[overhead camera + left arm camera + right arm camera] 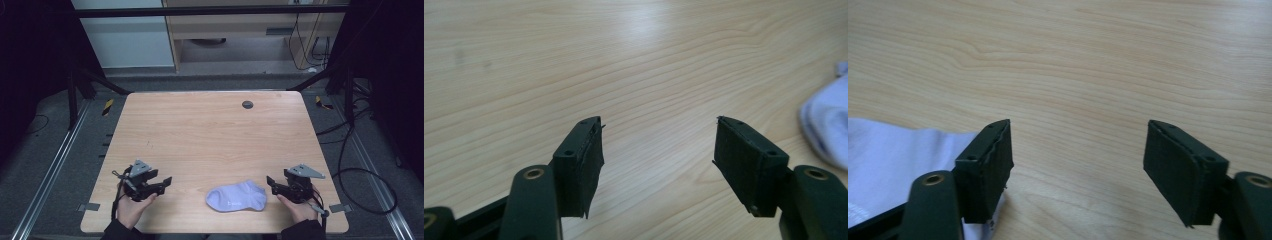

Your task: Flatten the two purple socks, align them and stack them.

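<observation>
A pale lavender ankle sock [236, 196] lies flat on the wooden table [210, 130] near its front edge, right of centre. My left gripper [161, 184] is held at the front left, a short way left of the sock, and stands open with bare wood between its jaws. The sock [826, 131] peeks in at the right edge of the left gripper view, beyond my left gripper [659, 122]. My right gripper [271, 184] is held just right of the sock's end, open. In the right gripper view the sock [893, 160] lies at the lower left, beside my right gripper [1079, 125].
A small dark round grommet [247, 104] sits near the table's far edge. Black frame rails and cables [360, 172] run along the floor on both sides. A person's hands hold both grippers at the table's front edge.
</observation>
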Demonstrator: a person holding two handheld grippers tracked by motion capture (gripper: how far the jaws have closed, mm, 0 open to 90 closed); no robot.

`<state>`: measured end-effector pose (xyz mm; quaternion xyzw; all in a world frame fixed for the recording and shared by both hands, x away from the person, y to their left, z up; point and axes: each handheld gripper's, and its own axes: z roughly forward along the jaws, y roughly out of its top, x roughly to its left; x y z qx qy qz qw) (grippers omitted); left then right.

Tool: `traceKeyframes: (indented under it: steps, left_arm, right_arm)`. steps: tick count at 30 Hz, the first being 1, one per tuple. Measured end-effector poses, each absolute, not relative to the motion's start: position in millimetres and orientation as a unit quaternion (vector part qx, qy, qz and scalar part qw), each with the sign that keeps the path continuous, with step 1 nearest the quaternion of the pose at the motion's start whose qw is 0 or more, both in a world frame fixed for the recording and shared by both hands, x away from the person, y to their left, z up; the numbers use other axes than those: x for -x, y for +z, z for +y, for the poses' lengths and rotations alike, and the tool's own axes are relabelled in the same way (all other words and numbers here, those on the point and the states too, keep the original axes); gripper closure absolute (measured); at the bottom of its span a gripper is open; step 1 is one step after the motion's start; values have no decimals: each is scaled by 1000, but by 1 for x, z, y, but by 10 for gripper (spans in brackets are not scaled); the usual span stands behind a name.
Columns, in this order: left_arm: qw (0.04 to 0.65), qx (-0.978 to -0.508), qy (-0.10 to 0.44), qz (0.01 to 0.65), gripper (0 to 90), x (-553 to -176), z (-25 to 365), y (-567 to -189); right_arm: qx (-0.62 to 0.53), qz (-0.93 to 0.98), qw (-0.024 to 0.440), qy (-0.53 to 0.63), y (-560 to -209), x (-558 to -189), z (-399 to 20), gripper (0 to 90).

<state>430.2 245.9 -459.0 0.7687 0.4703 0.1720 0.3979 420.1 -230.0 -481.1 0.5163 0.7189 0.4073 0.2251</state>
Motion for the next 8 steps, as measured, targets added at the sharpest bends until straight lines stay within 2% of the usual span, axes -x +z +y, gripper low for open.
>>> traceKeyframes:
  steps: [8]
  left_arm:
    - [379, -753, 199, 500, 342, -428, 283, -471]
  right_arm:
    - [-529, 710, 238, 400, -484, -418, -239, 214]
